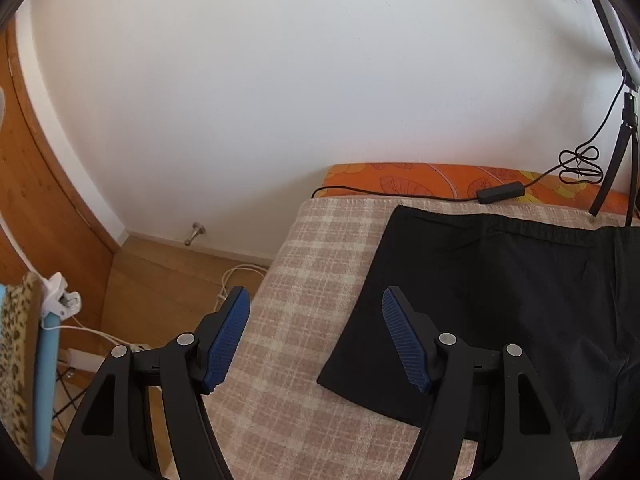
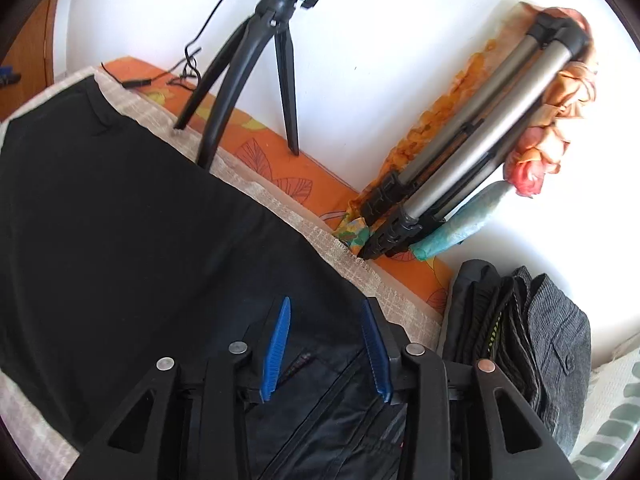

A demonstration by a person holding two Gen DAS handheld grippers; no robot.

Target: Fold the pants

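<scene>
The black pants [image 1: 492, 304] are spread flat on a plaid blanket [image 1: 304, 312] that covers the bed, the waistband lying toward the wall and an orange sheet [image 1: 400, 180]. The left tongs [image 1: 316, 340] are held wide apart with nothing between the blue pads [image 1: 226, 344]; they hang over the blanket, just beside the pants' left edge (whether anything is touched cannot be told). The right tongs [image 2: 326, 350] are seen above the pants [image 2: 140, 220], over a zipped pocket area, their blue pads [image 2: 276, 350] parted moderately and no cloth caught between them. A black tripod [image 2: 256, 52] stands on the orange sheet [image 2: 280, 160] at the far edge of the bed, and a cable with an inline switch [image 1: 500, 192] lies along the sheet. A folded silver tripod [image 2: 472, 148] leans against the wall, and a stack of dark folded clothes [image 2: 520, 332] is seen right of the pants.
</scene>
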